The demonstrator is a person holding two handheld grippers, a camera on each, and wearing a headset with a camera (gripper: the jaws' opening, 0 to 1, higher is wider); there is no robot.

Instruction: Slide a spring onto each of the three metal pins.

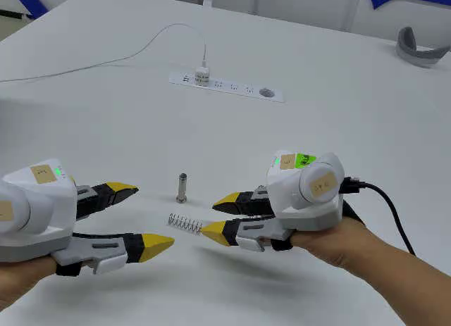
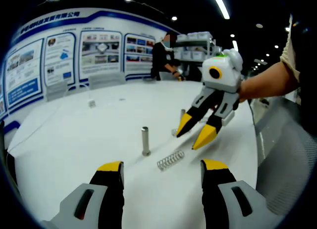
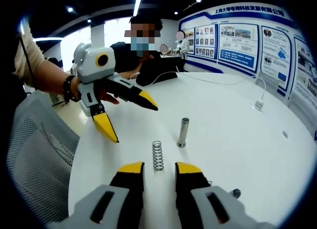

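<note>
- Your right gripper (image 1: 210,217) is released, its jaws a little apart and holding nothing.
- The spring (image 1: 184,223) lies flat on the table (image 1: 317,129), just ahead of those jaw tips, with one end close to the lower tip.
- Your left gripper (image 1: 151,215) is spread wide and grips nothing.
- The spring lies between your two grippers, nearer the right one.
- The pin (image 1: 182,187) stands upright just beyond the spring, apart from it.

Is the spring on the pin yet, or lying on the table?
Lying flat on the table. The spring rests beside the upright pin, apart from it; the pin's shaft is bare.
</note>
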